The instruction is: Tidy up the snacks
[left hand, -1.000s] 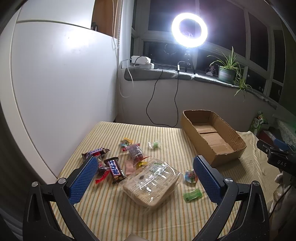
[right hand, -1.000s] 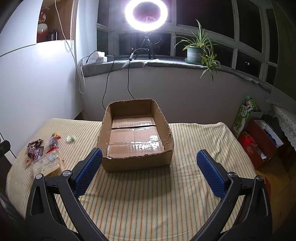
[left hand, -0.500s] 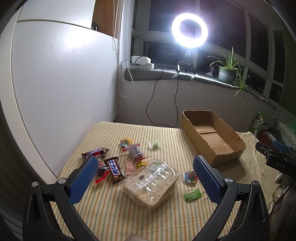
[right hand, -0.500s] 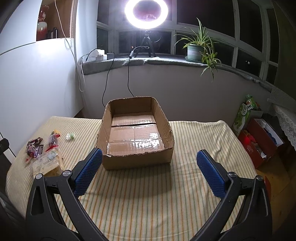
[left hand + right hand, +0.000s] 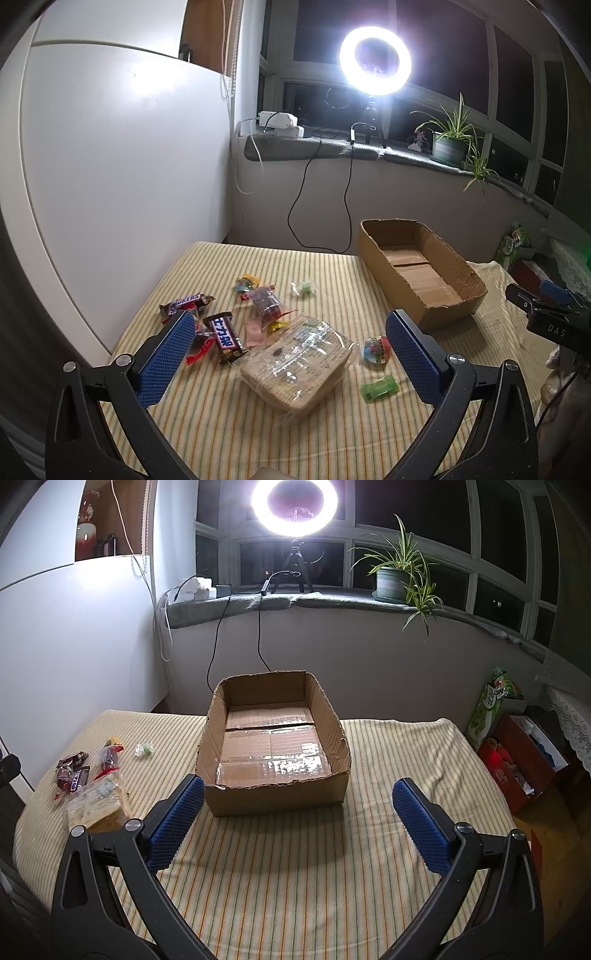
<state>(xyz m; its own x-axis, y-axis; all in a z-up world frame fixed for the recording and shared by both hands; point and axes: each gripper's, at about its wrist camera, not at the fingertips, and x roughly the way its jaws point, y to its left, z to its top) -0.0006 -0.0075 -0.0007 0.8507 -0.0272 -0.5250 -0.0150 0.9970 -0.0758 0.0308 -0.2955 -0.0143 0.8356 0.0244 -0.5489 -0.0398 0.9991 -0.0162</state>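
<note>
Snacks lie scattered on striped table (image 5: 229, 413), centre-left of frame: wrapped cracker pack (image 5: 297, 360), Snickers bar (image 5: 186, 302), green candy (image 5: 379, 387). Cardboard box (image 5: 273, 746) sits mid-frame, empty. Left tool (image 5: 288, 352) spread wide above pack; right tool (image 5: 297, 823) spread wide, holding nothing.

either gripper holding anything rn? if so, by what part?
Nothing held. Left gripper open above the snacks; right gripper open before the empty box.

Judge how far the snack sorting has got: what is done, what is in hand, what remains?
Done: nothing; the cardboard box is empty. In hand: nothing; the left gripper and right gripper both have open jaws. Left: every snack, including the Snickers bar, cracker pack and green candy, lies on the striped cloth.
</note>
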